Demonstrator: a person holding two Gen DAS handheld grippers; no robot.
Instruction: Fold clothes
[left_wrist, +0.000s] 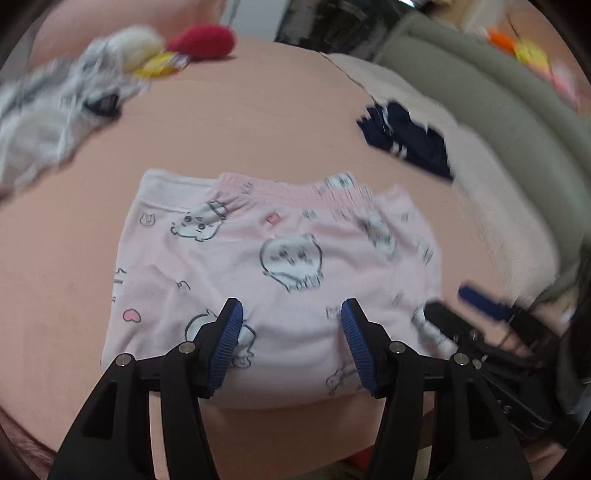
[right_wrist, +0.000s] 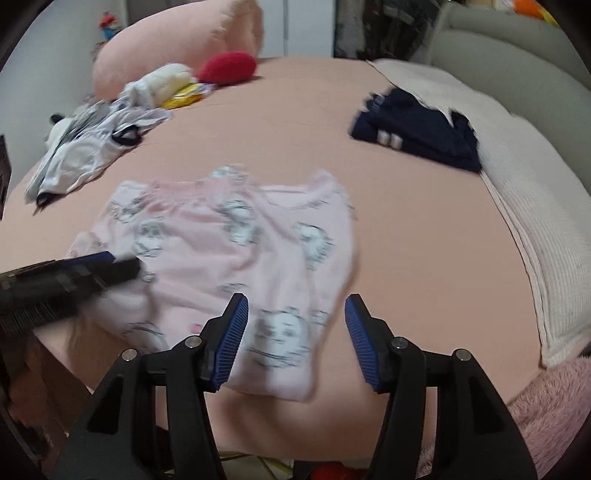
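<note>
Pale pink shorts with cartoon animal prints lie folded on the pink bed, waistband on the far side. My left gripper hovers open over their near half with nothing between its blue pads. In the right wrist view the same shorts lie ahead and left. My right gripper is open above their near right edge, holding nothing. The left gripper enters that view from the left, over the shorts' left side. The right gripper shows blurred at the right of the left wrist view.
A folded navy garment lies far right beside a white knitted blanket. A crumpled grey-white garment lies far left. Red and cream plush toys and a pink pillow sit at the head. Bare pink sheet lies between.
</note>
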